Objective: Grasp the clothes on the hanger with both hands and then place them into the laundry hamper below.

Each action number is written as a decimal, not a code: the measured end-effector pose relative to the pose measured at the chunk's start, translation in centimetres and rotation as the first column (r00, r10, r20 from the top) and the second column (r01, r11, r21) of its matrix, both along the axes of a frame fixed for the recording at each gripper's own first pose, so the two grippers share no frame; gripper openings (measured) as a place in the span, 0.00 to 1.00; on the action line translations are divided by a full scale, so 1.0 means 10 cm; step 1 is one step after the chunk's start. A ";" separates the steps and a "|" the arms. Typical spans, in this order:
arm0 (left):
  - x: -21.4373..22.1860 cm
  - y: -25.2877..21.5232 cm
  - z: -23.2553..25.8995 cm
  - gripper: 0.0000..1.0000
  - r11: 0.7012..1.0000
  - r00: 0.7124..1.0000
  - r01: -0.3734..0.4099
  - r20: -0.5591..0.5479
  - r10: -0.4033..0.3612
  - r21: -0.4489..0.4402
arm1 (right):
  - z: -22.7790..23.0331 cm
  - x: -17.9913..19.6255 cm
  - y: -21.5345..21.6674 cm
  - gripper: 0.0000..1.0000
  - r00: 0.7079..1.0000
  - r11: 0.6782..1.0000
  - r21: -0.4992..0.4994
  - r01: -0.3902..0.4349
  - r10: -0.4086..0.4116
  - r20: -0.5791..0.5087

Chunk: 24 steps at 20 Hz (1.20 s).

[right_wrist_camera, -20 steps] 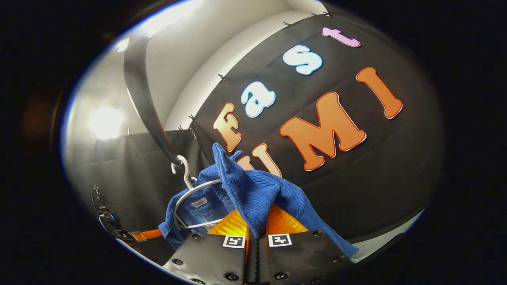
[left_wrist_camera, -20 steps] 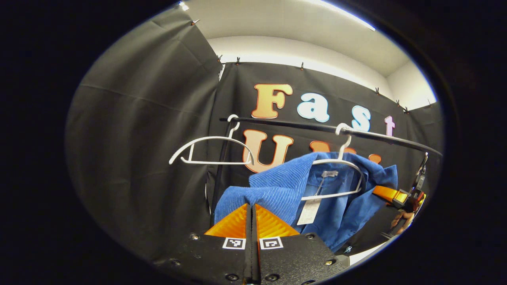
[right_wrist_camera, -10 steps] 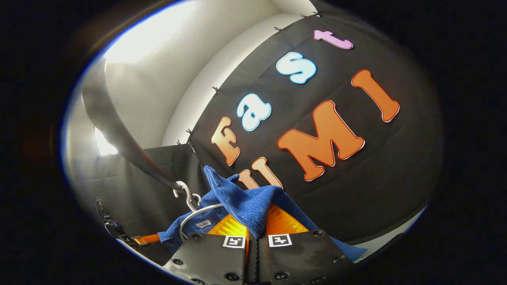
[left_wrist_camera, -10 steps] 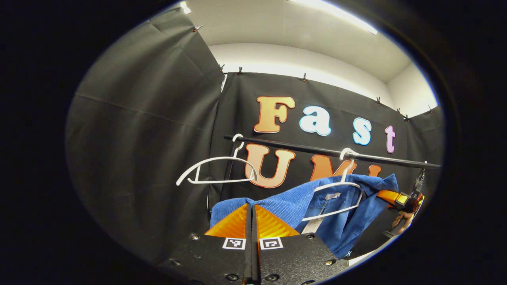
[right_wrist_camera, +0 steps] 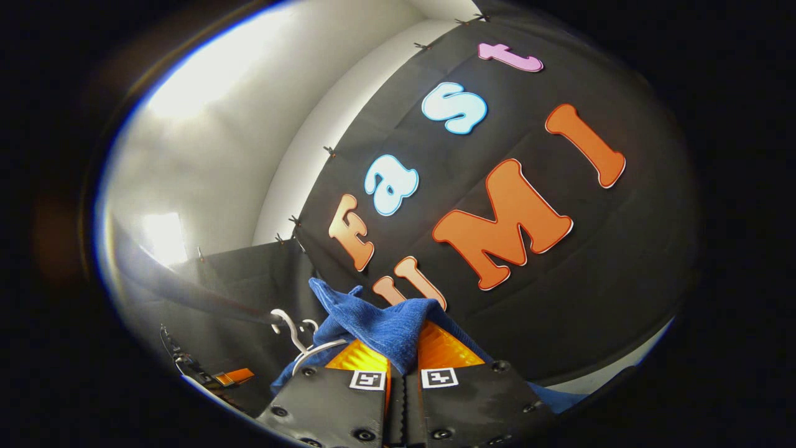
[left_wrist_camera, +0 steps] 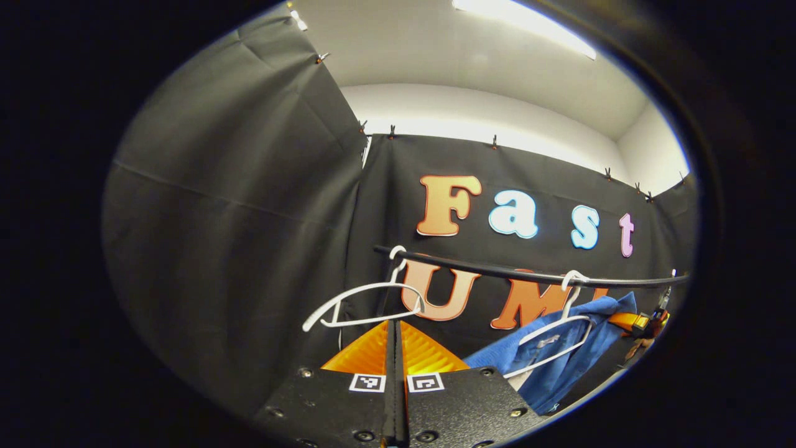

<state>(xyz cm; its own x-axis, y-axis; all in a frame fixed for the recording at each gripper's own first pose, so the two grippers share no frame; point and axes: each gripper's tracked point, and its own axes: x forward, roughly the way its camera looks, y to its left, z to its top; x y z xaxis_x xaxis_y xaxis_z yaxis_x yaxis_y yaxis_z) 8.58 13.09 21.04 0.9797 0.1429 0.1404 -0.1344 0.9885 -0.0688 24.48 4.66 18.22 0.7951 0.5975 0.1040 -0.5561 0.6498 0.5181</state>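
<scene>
The left gripper [left_wrist_camera: 393, 328] has its two fingers pressed flat together with only a thin seam between them. I cannot tell whether any cloth is caught in that seam. The right gripper [right_wrist_camera: 401, 341] is clenched on a fold of the blue corduroy jacket [right_wrist_camera: 373, 323], which bunches up over its fingertips and spills down both sides of them.

Behind everything hangs the black cloth wall [left_wrist_camera: 236, 218] of the booth, meeting at a corner. Above it are a band of white wall [left_wrist_camera: 497, 112] and a bright ceiling light strip [left_wrist_camera: 528, 18].

A black clothes rail [left_wrist_camera: 497, 270] runs across in front of the cloth. In the right gripper view it shows as a blurred grey bar at the left.

In the left gripper view the jacket [left_wrist_camera: 563, 376] hangs low at the right, just beside the left gripper's right finger. It is draped loosely on a white wire hanger [left_wrist_camera: 553, 322] whose hook sits on the rail. The garment is at rail level, on its hanger, stretched between the two grippers.

Farther left on the rail, apart from the jacket, hangs an empty white hanger [left_wrist_camera: 367, 288], tilted.

The right gripper also shows small at the far right edge of the left gripper view, at the jacket's far end.

Small clips [left_wrist_camera: 392, 132] pin the top edge of the black cloth.
</scene>
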 end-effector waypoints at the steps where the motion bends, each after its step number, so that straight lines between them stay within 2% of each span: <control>1: 0.01 -0.02 -0.03 0.00 1.000 1.000 0.012 -0.011 -0.012 -0.013 | 0.02 0.01 -0.01 0.08 1.000 1.000 0.002 0.004 -0.004 0.004; 2: 0.01 -0.08 -0.11 0.00 0.998 0.998 0.045 -0.033 -0.046 -0.036 | 0.03 0.04 -0.02 0.08 1.000 1.000 -0.004 0.010 -0.010 0.008; 3: 0.00 -0.23 -0.25 0.00 0.992 0.991 0.108 -0.071 -0.113 -0.067 | 0.04 0.06 -0.02 0.08 1.000 1.000 -0.011 0.012 -0.012 0.012; 5: -0.09 -0.53 -0.49 0.00 0.967 0.965 0.214 -0.121 -0.231 -0.141 | 0.10 0.10 0.00 0.08 0.999 0.999 -0.010 0.034 -0.034 0.040; 7: -0.14 -0.76 -0.72 0.00 0.950 0.945 0.258 -0.159 -0.286 -0.173 | 0.11 0.11 0.01 0.08 0.998 0.999 -0.024 0.048 -0.047 0.052; 8: -0.16 -0.87 -0.81 0.00 0.947 0.936 0.279 -0.174 -0.306 -0.160 | 0.09 0.10 0.03 0.08 0.998 0.998 -0.033 0.050 -0.049 0.051; 9: -0.16 -0.99 -0.93 0.11 0.945 0.928 0.299 -0.191 -0.320 -0.132 | 0.10 0.10 0.02 0.08 0.997 0.998 -0.038 0.054 -0.052 0.054; 12: -0.17 -1.21 -1.19 0.40 0.944 0.916 0.325 -0.230 -0.328 -0.054 | 0.12 0.07 0.01 0.08 0.996 0.997 -0.047 0.066 -0.063 0.062; 13: -0.18 -1.26 -1.26 0.59 0.943 0.913 0.327 -0.238 -0.330 -0.055 | 0.12 0.06 0.00 0.08 0.996 0.996 -0.050 0.068 -0.065 0.063; 14: -0.16 -1.29 -1.34 0.58 0.943 0.910 0.326 -0.247 -0.333 -0.070 | 0.11 0.05 0.00 0.08 0.996 0.996 -0.052 0.067 -0.063 0.061; 15: -0.14 -1.28 -1.41 0.65 0.944 0.909 0.317 -0.253 -0.330 -0.090 | 0.10 0.03 -0.01 0.08 0.996 0.996 -0.055 0.067 -0.064 0.059; 16: -0.11 -1.26 -1.47 0.78 0.947 0.912 0.305 -0.255 -0.322 -0.103 | 0.09 0.04 -0.01 0.08 0.996 0.996 -0.057 0.066 -0.063 0.058; 17: -0.06 -1.25 -1.51 0.86 0.949 0.914 0.298 -0.255 -0.314 -0.100 | 0.09 0.03 -0.01 0.08 0.996 0.996 -0.059 0.066 -0.063 0.057; 22: 0.23 -1.16 -1.85 0.87 0.970 0.925 0.242 -0.298 -0.236 -0.017 | 0.10 0.01 0.01 0.08 0.996 0.995 -0.074 0.068 -0.063 0.057; 23: 0.28 -1.12 -1.94 0.82 0.975 0.926 0.224 -0.309 -0.216 -0.012 | 0.10 0.00 0.01 0.08 0.996 0.995 -0.078 0.067 -0.062 0.060; 24: 0.36 -1.09 -1.99 0.86 0.978 0.928 0.206 -0.316 -0.200 -0.013 | 0.11 0.01 0.01 0.08 0.996 0.995 -0.079 0.065 -0.060 0.064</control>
<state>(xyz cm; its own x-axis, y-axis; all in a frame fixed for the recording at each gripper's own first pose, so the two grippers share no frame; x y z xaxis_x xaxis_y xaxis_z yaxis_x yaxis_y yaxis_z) 12.14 2.21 1.10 0.9820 -0.0634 -0.1781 0.0579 0.9977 -0.0355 24.53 4.74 19.35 0.8250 0.5549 0.1069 -0.5418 0.7232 0.4283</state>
